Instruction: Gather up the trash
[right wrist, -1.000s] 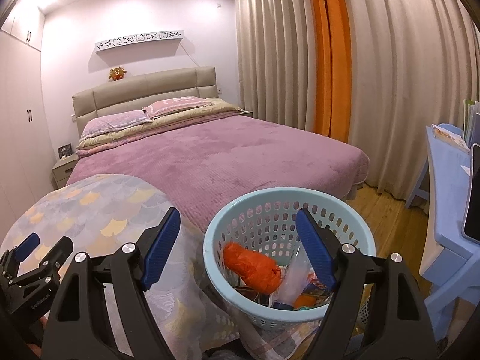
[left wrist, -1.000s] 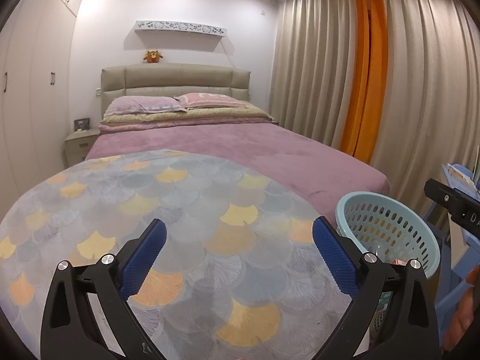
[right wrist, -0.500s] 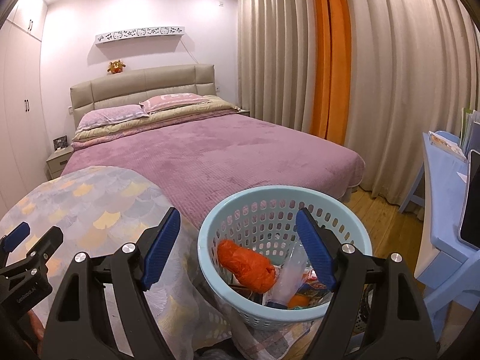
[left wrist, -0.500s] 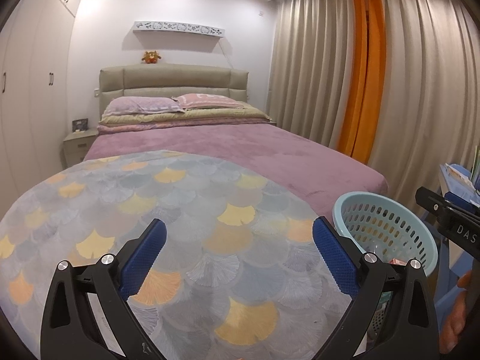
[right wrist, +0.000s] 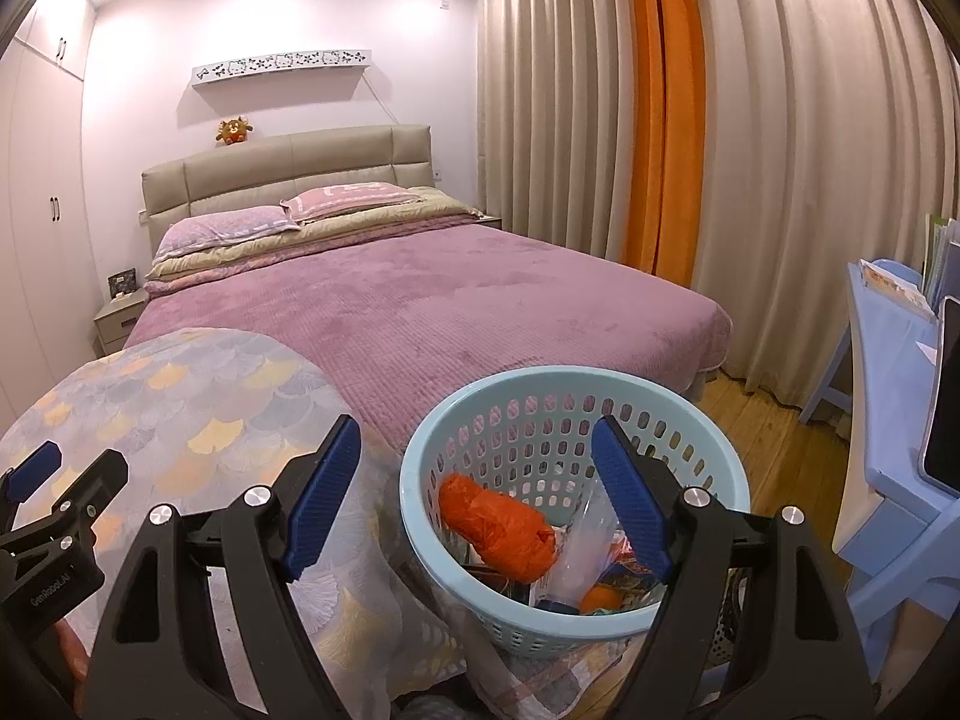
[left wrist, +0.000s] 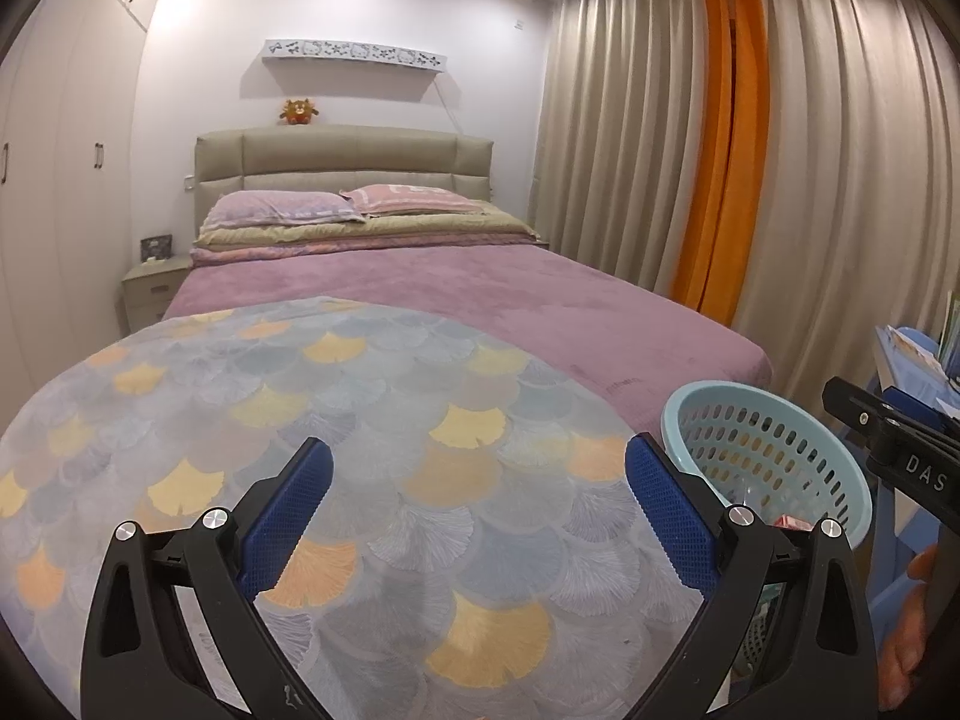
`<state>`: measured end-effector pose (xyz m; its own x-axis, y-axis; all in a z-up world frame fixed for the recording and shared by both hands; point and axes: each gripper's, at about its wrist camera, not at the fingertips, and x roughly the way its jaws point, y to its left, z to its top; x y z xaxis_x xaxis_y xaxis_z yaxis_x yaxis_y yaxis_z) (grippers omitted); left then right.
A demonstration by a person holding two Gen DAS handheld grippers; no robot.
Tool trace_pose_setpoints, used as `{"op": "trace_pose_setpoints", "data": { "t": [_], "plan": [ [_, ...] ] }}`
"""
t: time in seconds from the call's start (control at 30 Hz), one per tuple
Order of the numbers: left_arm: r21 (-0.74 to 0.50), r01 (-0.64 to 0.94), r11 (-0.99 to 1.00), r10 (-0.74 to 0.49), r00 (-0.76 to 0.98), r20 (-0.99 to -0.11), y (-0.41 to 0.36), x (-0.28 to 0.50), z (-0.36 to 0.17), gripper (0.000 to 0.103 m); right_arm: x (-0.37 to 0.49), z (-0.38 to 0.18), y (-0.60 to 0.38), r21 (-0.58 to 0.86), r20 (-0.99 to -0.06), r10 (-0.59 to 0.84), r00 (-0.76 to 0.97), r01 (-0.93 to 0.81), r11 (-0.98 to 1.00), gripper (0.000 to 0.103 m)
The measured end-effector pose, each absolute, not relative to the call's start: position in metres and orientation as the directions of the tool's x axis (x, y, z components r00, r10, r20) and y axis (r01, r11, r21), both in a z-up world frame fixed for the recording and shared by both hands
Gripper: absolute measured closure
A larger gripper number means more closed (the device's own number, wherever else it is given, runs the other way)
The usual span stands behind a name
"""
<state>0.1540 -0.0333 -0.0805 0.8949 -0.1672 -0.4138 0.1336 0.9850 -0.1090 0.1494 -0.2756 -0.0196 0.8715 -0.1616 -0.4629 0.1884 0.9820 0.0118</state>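
Observation:
A light blue perforated basket (right wrist: 576, 384) stands beside the round table, and it shows at the right of the left wrist view (left wrist: 708, 402). Inside it lie a crumpled orange bag (right wrist: 498, 522), a clear plastic bottle (right wrist: 579, 546) and other scraps. My right gripper (right wrist: 477, 456) is open and empty, held just above the basket's near side. My left gripper (left wrist: 477, 474) is open and empty over the table with the fan-pattern cloth (left wrist: 360, 420). No trash shows on the cloth.
A bed with a purple cover (left wrist: 456, 294) lies beyond the table. Beige and orange curtains (right wrist: 660, 120) hang on the right. A blue desk (right wrist: 888, 396) with papers stands at the far right. Wood floor (right wrist: 774, 438) shows between the basket and the desk.
Both views have shifted slightly: the basket sits a little lower and nearer in the right wrist view. Both grippers stay open and empty.

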Motion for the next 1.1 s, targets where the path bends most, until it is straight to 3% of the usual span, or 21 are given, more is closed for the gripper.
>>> {"op": "trace_pose_setpoints", "data": {
  "t": [1.1],
  "plan": [
    [-0.089,0.132,0.987,-0.157,0.902,-0.403,-0.0329,0.1514,-0.0747,0.008,0.1466,-0.0262,-0.2737,0.021,-0.471,-0.152,0.869,0.184,0.983,0.028]
  ]
}}
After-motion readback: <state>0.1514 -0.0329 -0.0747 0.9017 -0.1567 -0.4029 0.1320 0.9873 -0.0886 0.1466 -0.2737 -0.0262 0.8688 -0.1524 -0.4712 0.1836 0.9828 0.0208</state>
